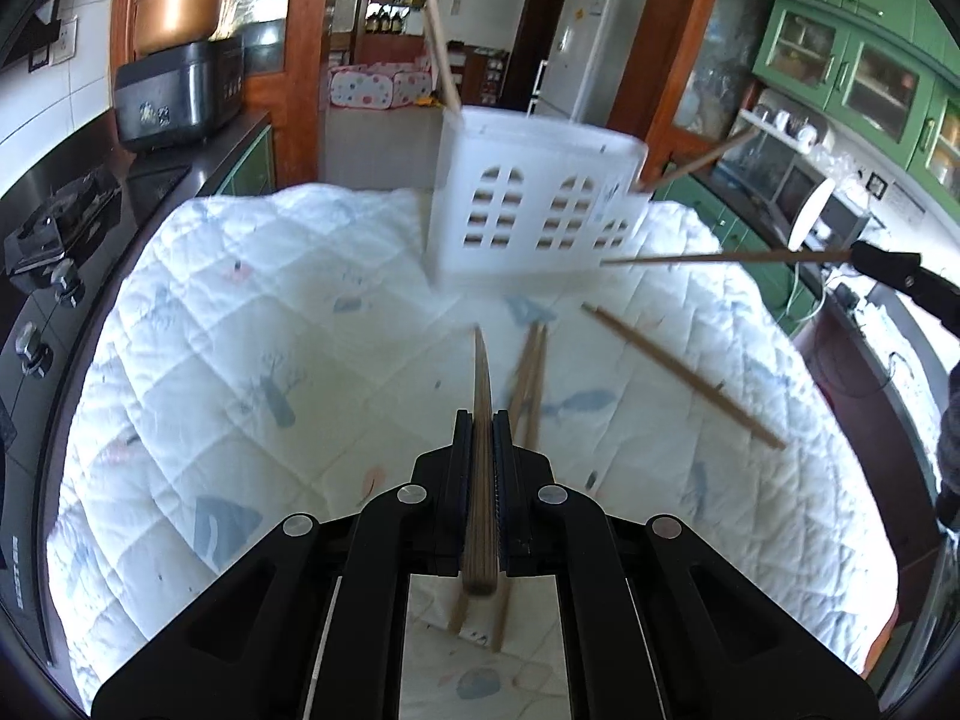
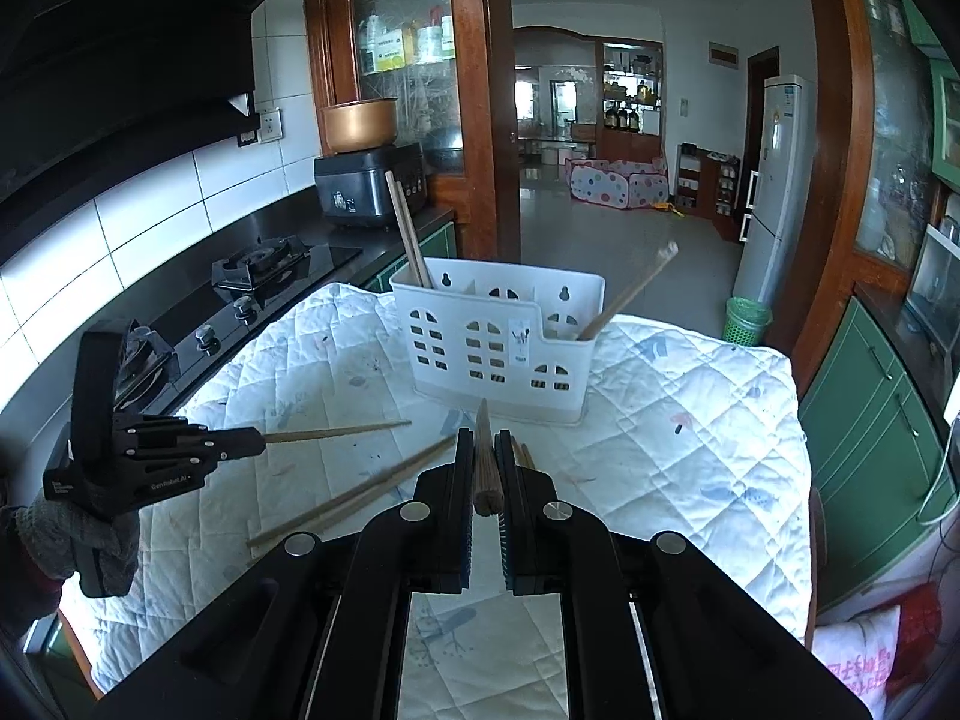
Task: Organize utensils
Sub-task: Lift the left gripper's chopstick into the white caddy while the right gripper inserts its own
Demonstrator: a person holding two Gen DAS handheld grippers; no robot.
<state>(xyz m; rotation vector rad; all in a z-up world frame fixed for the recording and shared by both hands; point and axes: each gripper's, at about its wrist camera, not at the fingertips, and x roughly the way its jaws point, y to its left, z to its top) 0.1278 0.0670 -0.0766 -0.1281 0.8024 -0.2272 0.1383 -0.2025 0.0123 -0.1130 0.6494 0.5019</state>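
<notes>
Step in hand: left gripper (image 1: pixel 483 420) and right gripper (image 2: pixel 483 438) each clamped on one brown wooden chopstick (image 1: pixel 482 456), lifted off white quilted cloth (image 1: pixel 240 330). Next: tips into white slotted plastic holder (image 2: pixel 498 330); loose chopsticks (image 1: pixel 684 375) remain.

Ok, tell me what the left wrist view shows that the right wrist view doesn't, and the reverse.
Only the left wrist view: the left gripper up close, shut on a chopstick, and green cabinets beyond.

Only the right wrist view: the right gripper up close, shut on its own chopstick, the green bin, and the left gripper's whole body.

Both: the white caddy holding chopsticks, loose chopsticks on the quilted cloth, the rice cooker, the fridge.
</notes>
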